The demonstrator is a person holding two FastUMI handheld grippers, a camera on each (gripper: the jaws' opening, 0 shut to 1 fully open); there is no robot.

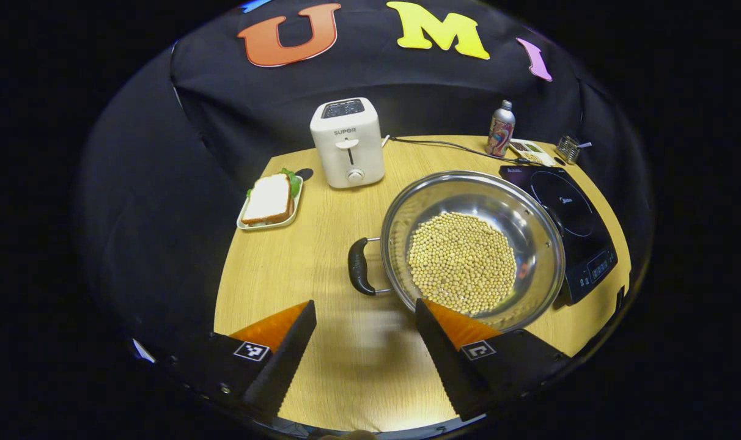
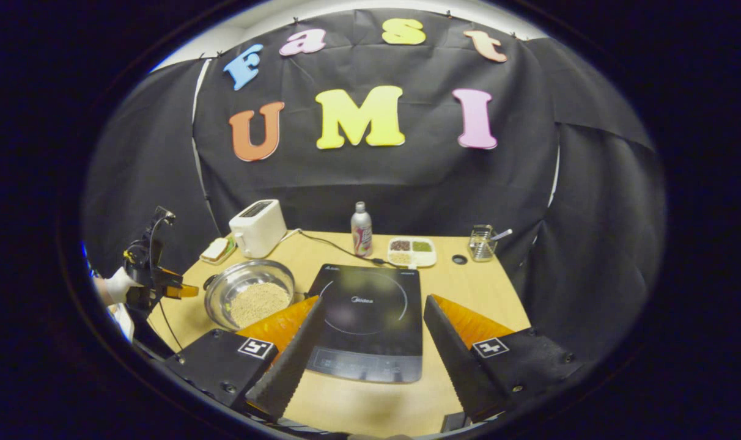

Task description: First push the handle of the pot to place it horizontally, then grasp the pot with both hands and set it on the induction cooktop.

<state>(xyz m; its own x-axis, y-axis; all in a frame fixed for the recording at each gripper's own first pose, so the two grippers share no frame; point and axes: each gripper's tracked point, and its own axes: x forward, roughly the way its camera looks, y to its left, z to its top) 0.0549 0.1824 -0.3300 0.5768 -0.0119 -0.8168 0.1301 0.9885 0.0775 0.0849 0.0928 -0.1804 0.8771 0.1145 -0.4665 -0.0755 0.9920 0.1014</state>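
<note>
A steel pot (image 1: 529, 226) holding pale beans sits on the wooden table, its black handle (image 1: 358, 267) pointing left in the left gripper view. The black induction cooktop (image 1: 569, 214) lies just right of the pot. My left gripper (image 1: 365, 313) stands open a little in front of the handle, touching nothing. In the right gripper view the pot (image 2: 224, 287) is left of the cooktop (image 2: 370, 318). My right gripper (image 2: 373, 308) hangs open above the cooktop's front edge. The left gripper (image 2: 162, 287), held by a gloved hand, is at the far left.
A white toaster (image 1: 348, 142) stands at the back, with a sandwich on a small tray (image 1: 272, 200) to its left. A bottle (image 1: 501, 129), a divided dish (image 2: 412, 250) and a small wire holder (image 2: 482, 243) line the back right. A cord (image 1: 444, 145) runs across the back.
</note>
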